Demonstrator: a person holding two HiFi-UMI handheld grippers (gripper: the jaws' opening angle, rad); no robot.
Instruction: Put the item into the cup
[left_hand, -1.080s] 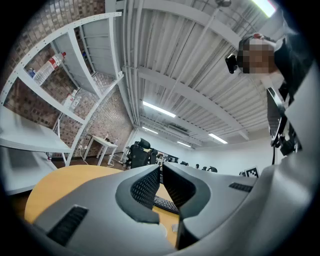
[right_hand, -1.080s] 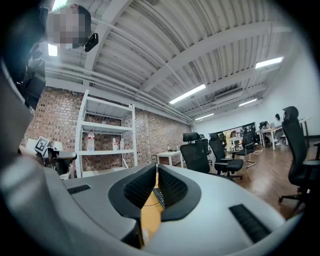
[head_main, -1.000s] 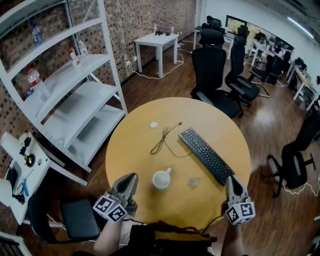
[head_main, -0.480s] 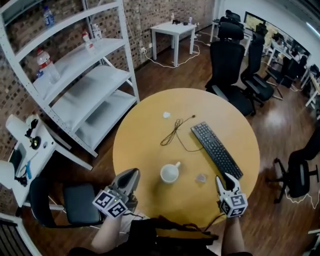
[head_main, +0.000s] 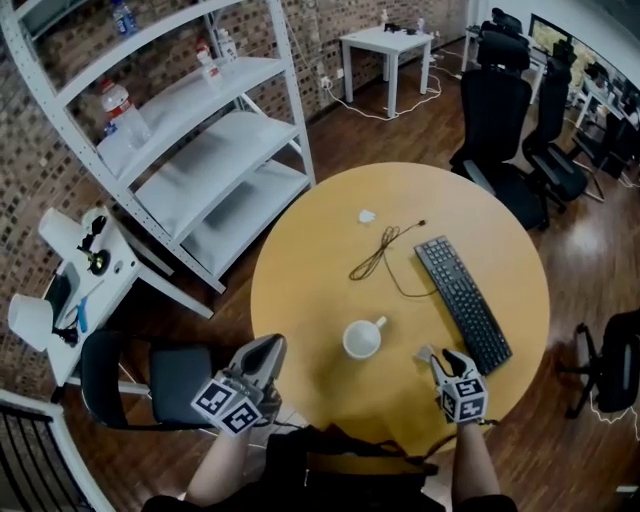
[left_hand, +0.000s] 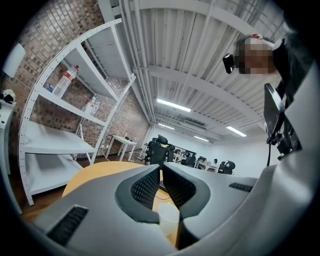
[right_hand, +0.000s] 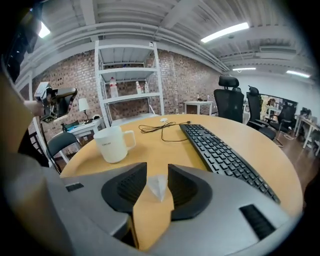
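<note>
The right claw (head_main: 441, 360) is released, jaws opening, and straddles the item (right_hand: 158, 185) without pressing on it. The item lies near the near edge of the counter (head_main: 320, 270), beside the cup (head_main: 362, 338). The left claw (head_main: 264, 352) is clenched and empty.

Risk: the small, light item may skid or pop out if the jaws close off-centre.

One second earlier, the right claw stood well apart from the item.
</note>
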